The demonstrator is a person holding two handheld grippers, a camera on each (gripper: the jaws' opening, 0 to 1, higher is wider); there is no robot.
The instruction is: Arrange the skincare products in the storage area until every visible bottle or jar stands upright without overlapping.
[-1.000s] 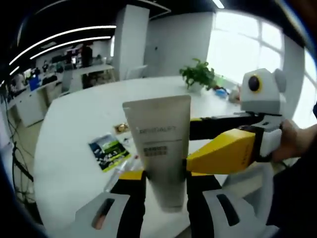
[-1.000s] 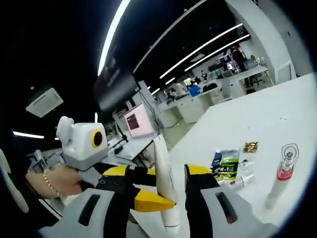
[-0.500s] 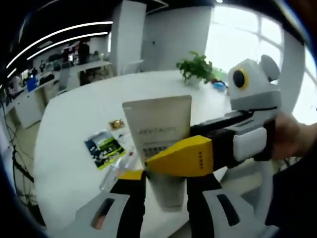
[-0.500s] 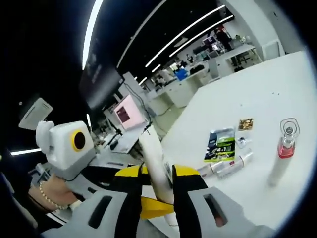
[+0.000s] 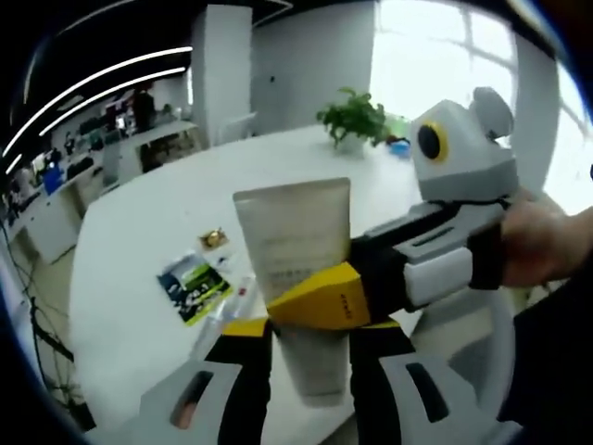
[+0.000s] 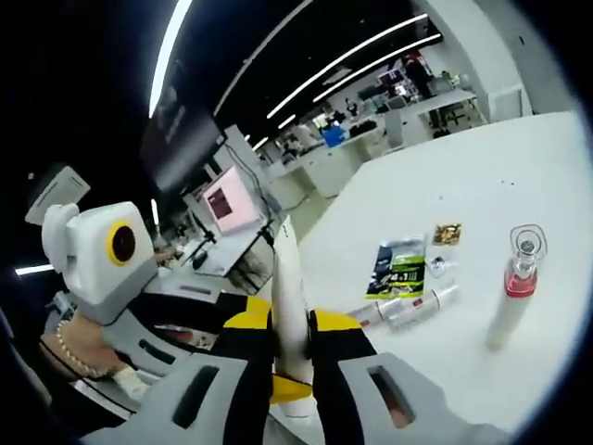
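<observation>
White round surface (image 5: 139,269), office behind | beige flat tube (image 5: 298,269) held above it, crimped end up | left hand-held gripper (image 5: 306,348) and right hand-held gripper (image 6: 292,348) both clamp tube | pink-filled bottle (image 6: 511,301) stands upright.

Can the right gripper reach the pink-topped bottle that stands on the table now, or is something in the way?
Probably not yet. The right gripper is shut on the white tube, which the left gripper also clamps. The path to the pink-topped bottle on the table looks open, but its jaws are occupied.
</observation>
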